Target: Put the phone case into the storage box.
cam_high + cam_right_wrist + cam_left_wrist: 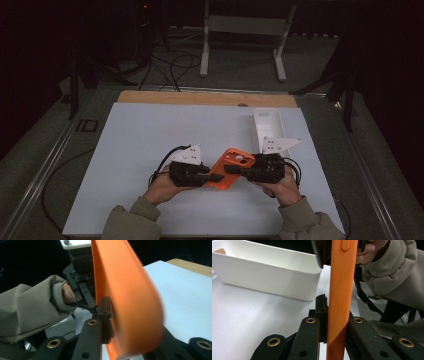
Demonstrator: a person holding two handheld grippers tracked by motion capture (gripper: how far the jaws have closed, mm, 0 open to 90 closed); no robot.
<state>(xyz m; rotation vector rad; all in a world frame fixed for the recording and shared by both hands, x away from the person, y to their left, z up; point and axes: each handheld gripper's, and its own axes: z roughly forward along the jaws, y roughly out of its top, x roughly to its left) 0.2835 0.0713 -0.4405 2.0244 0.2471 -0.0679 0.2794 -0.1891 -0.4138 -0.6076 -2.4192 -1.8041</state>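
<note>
The orange phone case [229,169] is held above the white counter [150,150], between the two hand-held grippers. The left hand-held gripper [210,176] is clamped on its lower-left end; in the left gripper view the case [340,302] is seen edge-on, pinched between the black jaws. The right hand-held gripper [232,169] is set around its upper-right end, jaws on either side of the case [125,302]; whether they press cannot be told. The long axis is seen running diagonally in the high view, from near left to far right, camera cutout toward the right. A white bin [267,127] is noted beyond the right hand-held gripper.
</note>
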